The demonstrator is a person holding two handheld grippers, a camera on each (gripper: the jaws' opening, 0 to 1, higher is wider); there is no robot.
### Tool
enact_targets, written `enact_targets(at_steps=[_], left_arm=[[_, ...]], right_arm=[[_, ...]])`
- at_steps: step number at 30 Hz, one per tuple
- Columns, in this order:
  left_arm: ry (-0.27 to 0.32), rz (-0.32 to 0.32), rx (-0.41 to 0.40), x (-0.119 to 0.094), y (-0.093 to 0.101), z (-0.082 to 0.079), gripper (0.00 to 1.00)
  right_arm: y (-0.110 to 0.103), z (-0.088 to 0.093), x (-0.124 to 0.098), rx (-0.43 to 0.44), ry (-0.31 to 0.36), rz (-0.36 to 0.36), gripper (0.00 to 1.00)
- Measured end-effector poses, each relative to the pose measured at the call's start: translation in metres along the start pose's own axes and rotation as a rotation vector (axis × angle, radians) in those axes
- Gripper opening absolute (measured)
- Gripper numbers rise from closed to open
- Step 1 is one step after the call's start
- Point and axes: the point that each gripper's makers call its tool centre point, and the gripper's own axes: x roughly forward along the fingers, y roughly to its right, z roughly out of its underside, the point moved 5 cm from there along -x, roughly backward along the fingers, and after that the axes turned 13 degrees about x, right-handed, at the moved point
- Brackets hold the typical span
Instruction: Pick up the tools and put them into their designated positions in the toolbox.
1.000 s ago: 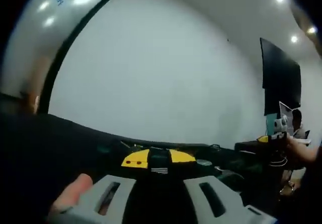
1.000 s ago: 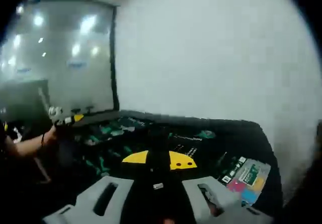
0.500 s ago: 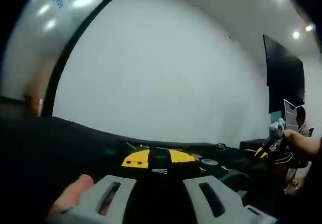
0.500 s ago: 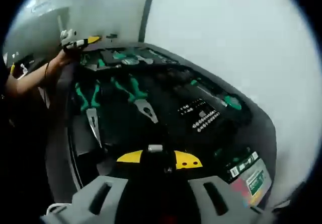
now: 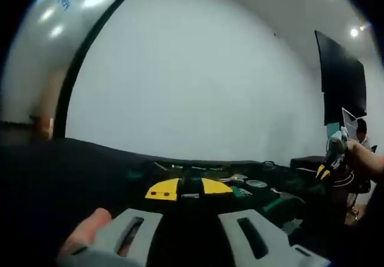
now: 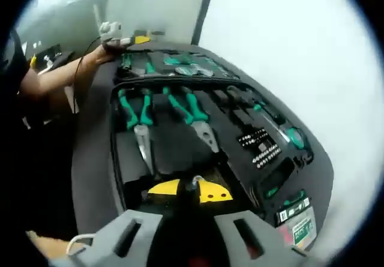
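Beyond right fingers [image 6: 135, 234], toolbox [image 6: 204, 135]

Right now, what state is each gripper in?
Left gripper: open, holding nothing.
Right gripper: open, holding nothing, above the toolbox.

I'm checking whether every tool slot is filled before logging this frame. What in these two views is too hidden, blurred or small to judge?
- Right gripper view: the near end of the open black toolbox tray is hidden behind the right gripper.
- Right gripper view: the small bits in the bit holder are too small to count.
- Left gripper view: the toolbox is seen edge-on, dark and blurred.
- Left gripper: whether its jaws hold anything is unclear.
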Motion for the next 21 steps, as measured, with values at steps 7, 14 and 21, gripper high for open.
enact_targets(at_steps=[7, 14, 21], left_arm=[[-0.007, -0.004, 0.005, -0.001, 0.001, 0.0, 0.14], [-0.014, -0.004, 0.01, 0.0, 0.001, 0.001, 0.14], [-0.026, -0.003, 0.016, 0.002, -0.001, 0.004, 0.14]], right_arm=[[0.001, 0.001, 0.002, -0.088, -0.085, 0.077, 0.08], [-0.002, 0.0, 0.009, -0.032, -0.174, 0.078, 0.01], [-0.002, -0.027, -0.006, -0.053, -0.126, 0.076, 0.01]])
